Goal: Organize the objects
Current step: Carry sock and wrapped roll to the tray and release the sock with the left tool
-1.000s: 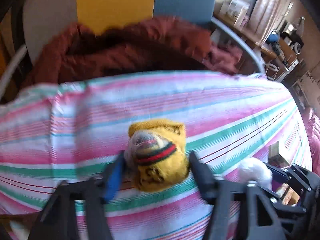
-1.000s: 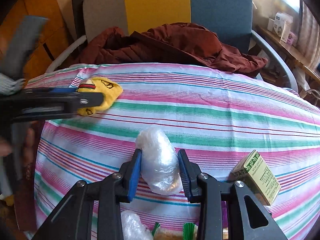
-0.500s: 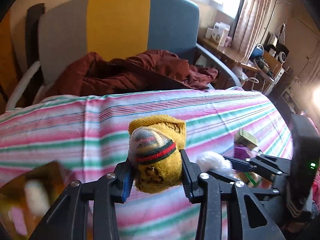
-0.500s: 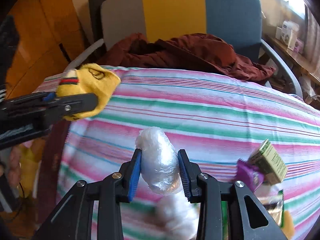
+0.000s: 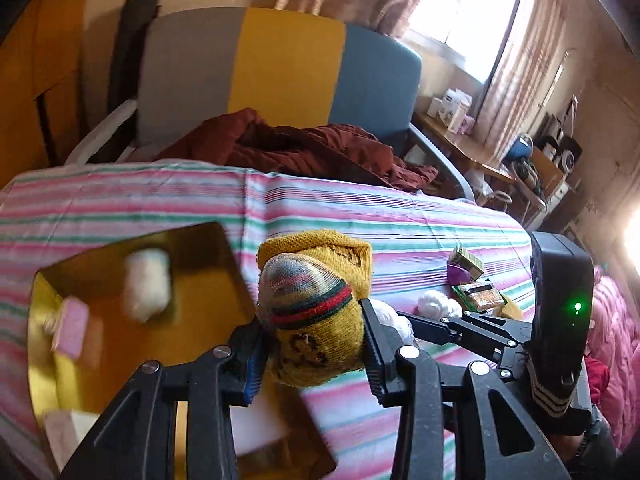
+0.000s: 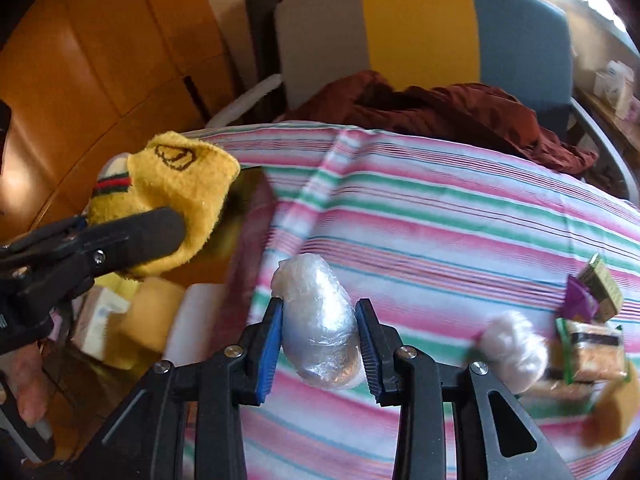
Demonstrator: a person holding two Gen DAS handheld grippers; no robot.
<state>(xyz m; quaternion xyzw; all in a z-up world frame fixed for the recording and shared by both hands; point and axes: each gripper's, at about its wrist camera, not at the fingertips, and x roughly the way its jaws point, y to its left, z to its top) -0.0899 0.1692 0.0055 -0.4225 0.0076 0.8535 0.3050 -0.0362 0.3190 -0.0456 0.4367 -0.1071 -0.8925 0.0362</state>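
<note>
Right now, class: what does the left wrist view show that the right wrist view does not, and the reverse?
Only the left wrist view: the window, a cluttered desk and the pink item in the yellow box.

Only the right wrist view: the wooden cabinet and a hand.

Both: the left gripper holding the yellow sock, the right gripper holding the plastic bundle, the striped cloth, the chair.

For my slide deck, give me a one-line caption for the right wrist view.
Right gripper carries a plastic-wrapped bundle above the striped cloth, beside the left gripper's yellow sock.
</note>
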